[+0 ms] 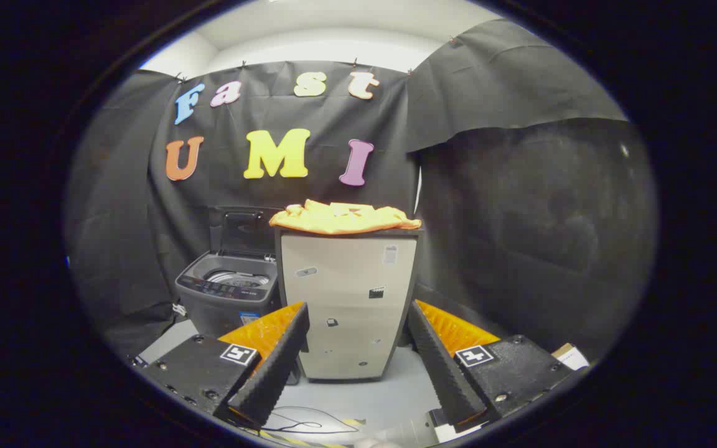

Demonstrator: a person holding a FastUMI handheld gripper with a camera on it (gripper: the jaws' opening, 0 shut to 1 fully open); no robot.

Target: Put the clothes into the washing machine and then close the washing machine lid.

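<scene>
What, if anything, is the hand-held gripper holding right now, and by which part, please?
Nothing. The hand-held gripper is open with its fingers apart; the orange clothes lie untouched on the cabinet beyond them.

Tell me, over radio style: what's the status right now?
Gripper open, holding nothing. Orange clothes on the cabinet, beyond the fingers. Washing machine beside it, lid up.

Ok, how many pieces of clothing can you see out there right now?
1: an orange garment lying on top of the pale cabinet, beyond the open gripper. Others could be hidden inside the open washing machine beside the cabinet.
</scene>
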